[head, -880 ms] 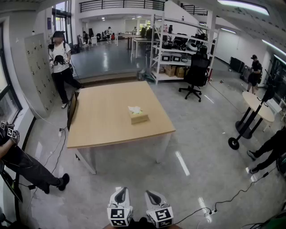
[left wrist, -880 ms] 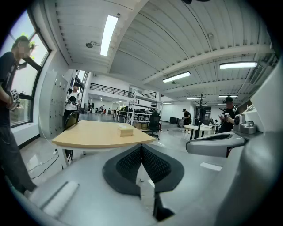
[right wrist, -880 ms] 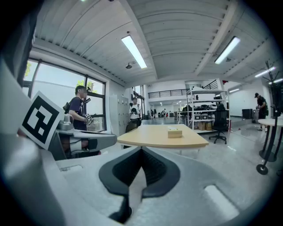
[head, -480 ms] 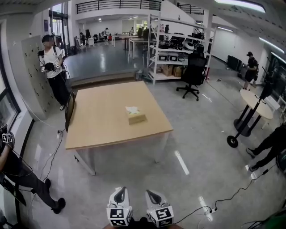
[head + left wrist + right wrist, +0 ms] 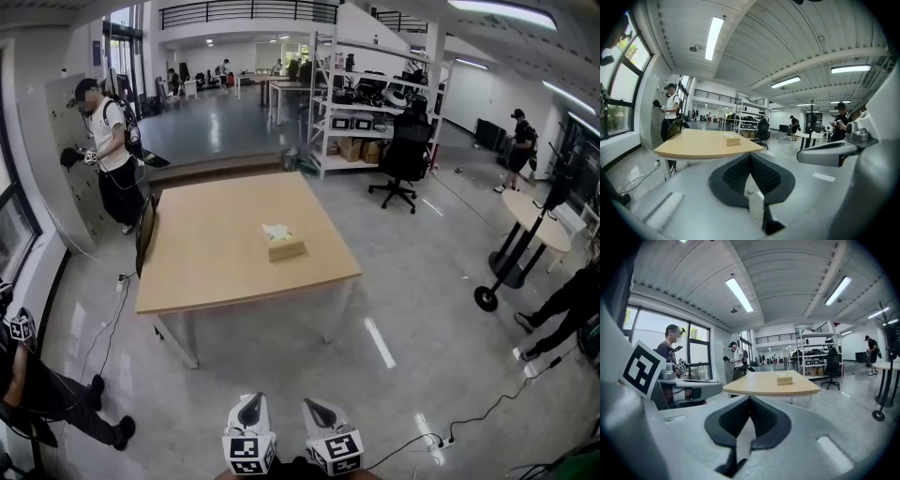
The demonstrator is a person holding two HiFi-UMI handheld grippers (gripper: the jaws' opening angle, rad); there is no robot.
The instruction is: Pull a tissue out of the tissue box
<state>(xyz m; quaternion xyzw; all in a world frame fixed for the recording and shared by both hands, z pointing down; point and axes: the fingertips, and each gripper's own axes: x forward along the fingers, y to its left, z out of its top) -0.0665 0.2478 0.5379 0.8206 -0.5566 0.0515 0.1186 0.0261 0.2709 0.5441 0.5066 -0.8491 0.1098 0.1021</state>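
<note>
A tan tissue box (image 5: 285, 247) with a white tissue sticking out of its top sits near the middle of the wooden table (image 5: 216, 272), far ahead of me. The box also shows small in the left gripper view (image 5: 731, 138) and the right gripper view (image 5: 784, 378). My left gripper (image 5: 250, 409) and right gripper (image 5: 319, 412) are side by side at the bottom edge of the head view, well short of the table. Both have their jaws pressed together with nothing between them. The left gripper (image 5: 750, 156) and the right gripper (image 5: 750, 400) both point toward the table.
A dark chair back (image 5: 147, 232) stands at the table's left edge. Metal shelving (image 5: 375, 103) and a black office chair (image 5: 405, 155) stand behind. A round table (image 5: 534, 225) and people are at the right, a person (image 5: 108, 150) by the lockers at left. Cables (image 5: 469, 412) lie on the floor.
The person by the lockers has walked left and turned toward them. The person at the lower left has shifted down and left. My grippers have held still.
</note>
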